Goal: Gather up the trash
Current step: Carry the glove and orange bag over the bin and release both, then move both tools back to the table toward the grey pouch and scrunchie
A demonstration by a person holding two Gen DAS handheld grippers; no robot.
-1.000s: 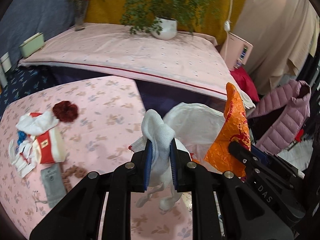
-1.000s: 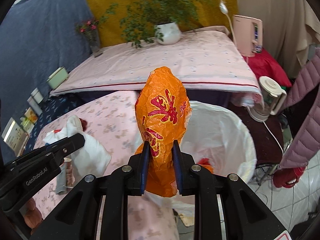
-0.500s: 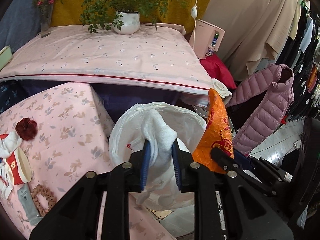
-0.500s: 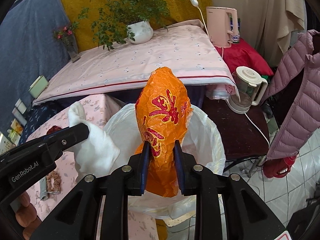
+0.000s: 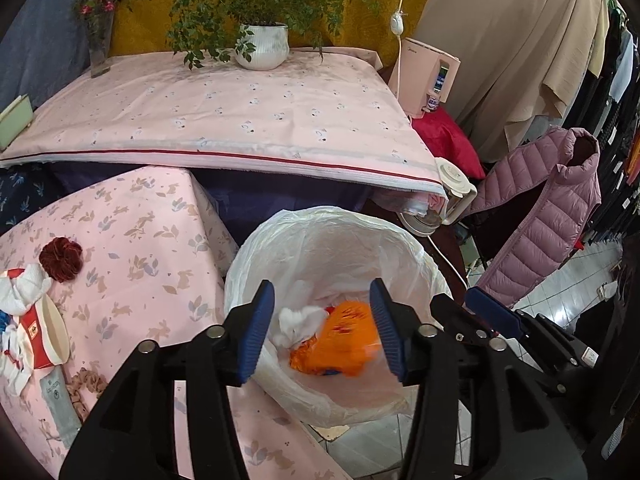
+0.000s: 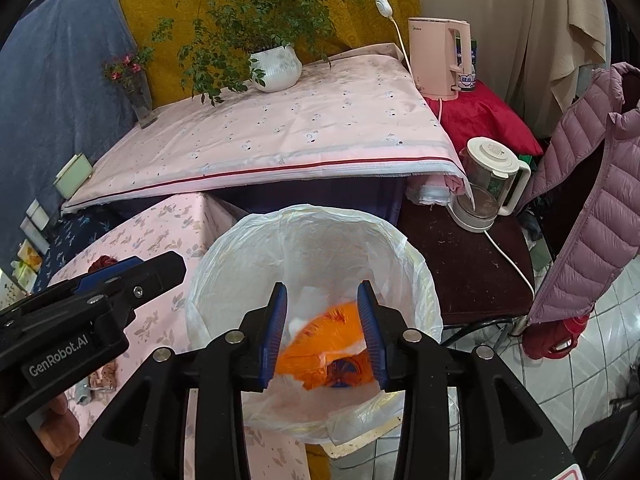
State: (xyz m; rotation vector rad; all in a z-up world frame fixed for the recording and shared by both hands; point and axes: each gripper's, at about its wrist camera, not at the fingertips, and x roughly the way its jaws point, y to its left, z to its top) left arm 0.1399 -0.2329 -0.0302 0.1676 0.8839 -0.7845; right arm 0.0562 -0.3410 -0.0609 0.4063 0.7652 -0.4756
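On the low table with the pink leaf-print cloth [image 5: 132, 248], the trash not yet collected lies at its left edge: a red and white paper cup [image 5: 44, 334] tipped on its side, crumpled white tissue [image 5: 22, 288] touching it on the far side, a grey sachet [image 5: 60, 404] just beside it toward the near edge, and a brown scrunchie [image 5: 82, 390] by the sachet. A dark red scrunchie [image 5: 61, 259] sits just beyond the tissue; whether it counts as trash is unclear.

The left gripper [image 5: 322, 326] hangs over the bin lined with a white bag [image 5: 332, 224], which stands off the table's right corner. Its jaws are opening, and nothing is pinched between them. Below, inside the bag, lie a white tissue wad [image 5: 298, 322] and an orange wrapper [image 5: 340, 340], both blurred, probably falling or just settling.

The right gripper [image 6: 322, 328] hangs over the same bin, just to the right of the left one, its jaws likewise opening with nothing between the pads; the orange wrapper shows far below them.

The next pick likely turns on this: the leftover pile lies to the left of both grippers, across the cloth, and the left gripper is the nearer. The cup's long axis seems to run roughly from the near edge to the far edge, its open mouth turned toward the bin side.
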